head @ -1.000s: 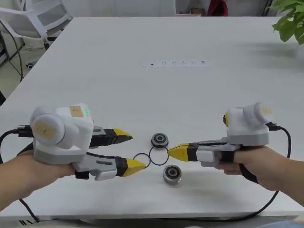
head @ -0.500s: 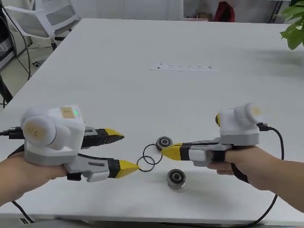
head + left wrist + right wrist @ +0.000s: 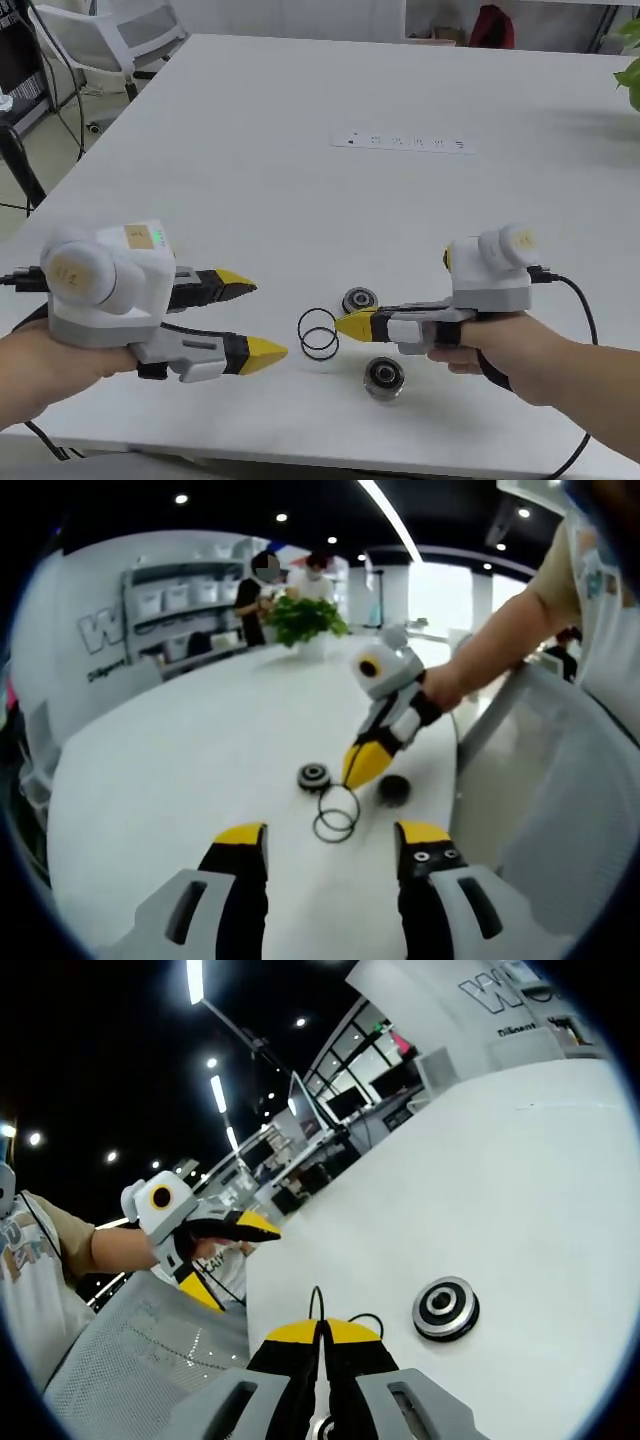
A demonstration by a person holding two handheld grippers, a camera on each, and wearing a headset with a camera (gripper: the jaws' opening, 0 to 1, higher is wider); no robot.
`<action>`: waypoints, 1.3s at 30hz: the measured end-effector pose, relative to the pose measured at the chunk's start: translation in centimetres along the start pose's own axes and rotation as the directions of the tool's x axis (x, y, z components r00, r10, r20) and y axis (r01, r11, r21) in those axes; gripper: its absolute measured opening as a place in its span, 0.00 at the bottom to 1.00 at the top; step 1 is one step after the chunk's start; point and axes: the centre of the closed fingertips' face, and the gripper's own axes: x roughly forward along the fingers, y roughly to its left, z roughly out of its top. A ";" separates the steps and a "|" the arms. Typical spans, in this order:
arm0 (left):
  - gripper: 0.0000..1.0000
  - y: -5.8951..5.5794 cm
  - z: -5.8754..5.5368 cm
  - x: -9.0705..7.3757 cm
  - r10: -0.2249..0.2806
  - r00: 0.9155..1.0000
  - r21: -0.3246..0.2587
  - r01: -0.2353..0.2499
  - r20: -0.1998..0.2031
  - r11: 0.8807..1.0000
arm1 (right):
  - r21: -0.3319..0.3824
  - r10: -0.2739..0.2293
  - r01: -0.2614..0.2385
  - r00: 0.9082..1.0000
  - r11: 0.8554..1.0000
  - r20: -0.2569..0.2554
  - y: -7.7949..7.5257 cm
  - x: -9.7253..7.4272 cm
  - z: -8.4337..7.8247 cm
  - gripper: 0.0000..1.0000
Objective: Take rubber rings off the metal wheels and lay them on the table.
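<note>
Two metal wheels lie on the white table: one beyond my right gripper's tip, one nearer the front edge. Two thin black rubber rings overlap left of them. My right gripper is shut, its yellow tip at the edge of a ring; in the right gripper view a ring rises from between the shut jaws, with a wheel to the right. My left gripper is open, left of the rings and apart from them. In the left gripper view the rings lie ahead of its jaws.
A small white strip lies mid-table further back. A chair stands past the far left corner and a plant at the far right. Cables trail from both grippers over the front edge.
My right gripper has moved left past the far wheel, and the larger ring has gone with it, now overlapping the other ring. The left gripper has stayed open.
</note>
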 end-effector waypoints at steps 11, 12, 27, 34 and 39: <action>0.52 0.4 -0.6 -0.3 0.011 1.000 -0.012 -0.012 -0.007 1.000 | 0.033 -0.033 0.034 0.999 0.999 -0.028 -1.2 0.5 -0.9 0.00; 0.52 0.4 -0.6 -0.3 0.012 1.000 -0.012 -0.012 -0.008 1.000 | 0.036 -0.036 0.037 0.999 0.999 -0.029 -1.3 0.5 -0.9 0.00; 0.52 0.5 -1.2 0.0 0.008 1.000 -0.014 -0.009 -0.025 1.000 | 0.069 -0.052 0.055 0.998 0.996 -0.041 -2.0 0.6 -1.5 0.00; 0.52 0.5 -1.3 0.0 0.007 0.999 -0.017 -0.008 -0.031 1.000 | 0.076 -0.069 0.072 0.997 0.994 -0.046 -2.5 0.5 -1.8 0.00; 0.52 0.5 -1.4 0.1 0.007 0.999 -0.019 -0.007 -0.032 1.000 | 0.079 -0.081 0.084 0.996 0.993 -0.048 -2.8 0.5 -1.8 0.00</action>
